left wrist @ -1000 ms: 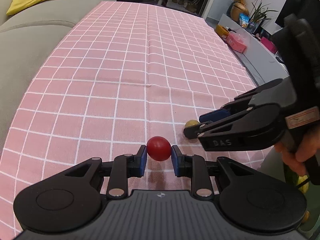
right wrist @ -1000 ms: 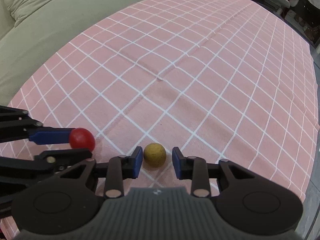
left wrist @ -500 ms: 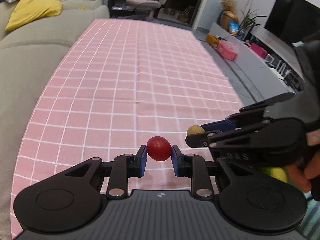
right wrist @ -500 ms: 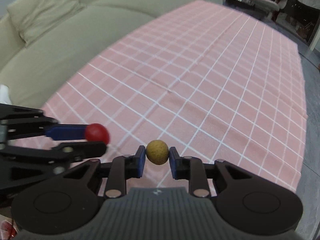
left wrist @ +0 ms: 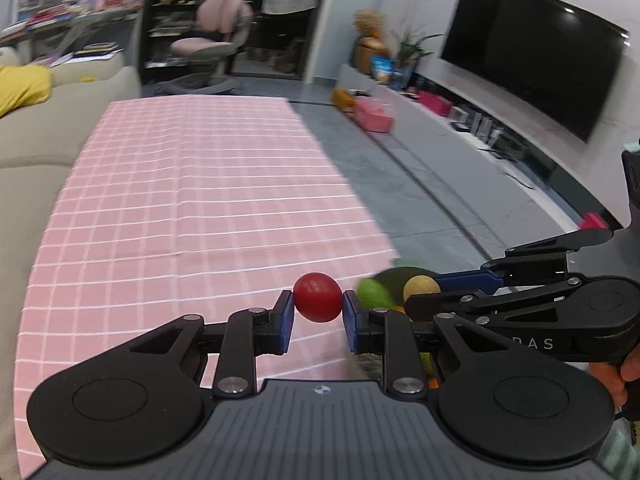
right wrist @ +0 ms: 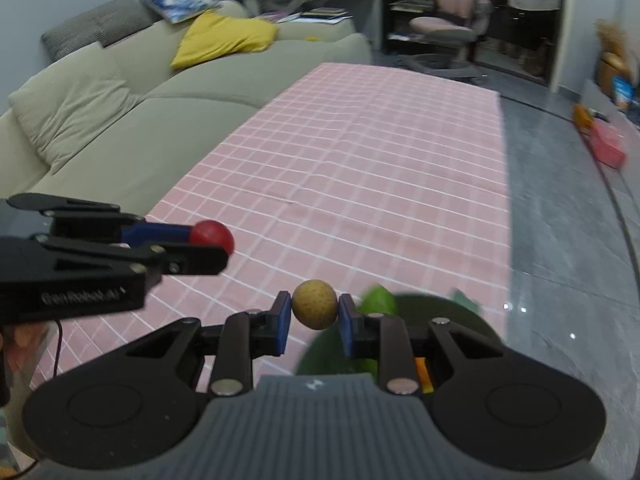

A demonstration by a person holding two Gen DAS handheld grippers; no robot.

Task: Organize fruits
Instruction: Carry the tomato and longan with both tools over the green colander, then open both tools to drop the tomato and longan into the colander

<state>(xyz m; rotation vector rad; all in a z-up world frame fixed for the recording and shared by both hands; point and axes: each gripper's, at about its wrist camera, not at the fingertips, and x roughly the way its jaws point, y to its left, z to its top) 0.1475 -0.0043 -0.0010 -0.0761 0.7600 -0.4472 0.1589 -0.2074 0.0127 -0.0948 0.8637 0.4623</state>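
Note:
My left gripper (left wrist: 318, 312) is shut on a small red round fruit (left wrist: 318, 297), held in the air above the near end of the pink checked tablecloth (left wrist: 192, 200). It also shows in the right wrist view (right wrist: 211, 236). My right gripper (right wrist: 313, 320) is shut on a small tan round fruit (right wrist: 314, 309), held above the table's near right edge; it also shows in the left wrist view (left wrist: 421, 286). A dark green bowl (right wrist: 436, 312) sits below my right gripper, with a green fruit (right wrist: 378, 300) and an orange piece (right wrist: 422, 372) in it.
A beige sofa (right wrist: 120, 120) with a yellow cushion (right wrist: 224, 36) runs along the table's left side. Grey floor (left wrist: 400, 184) lies to the right, with a TV (left wrist: 532, 64) and low cabinet beyond. A pink office chair (left wrist: 212, 40) stands past the far end.
Both grippers have risen from the tablecloth with their fruits and swung right toward the table's near edge. The green bowl with fruit has come into view below.

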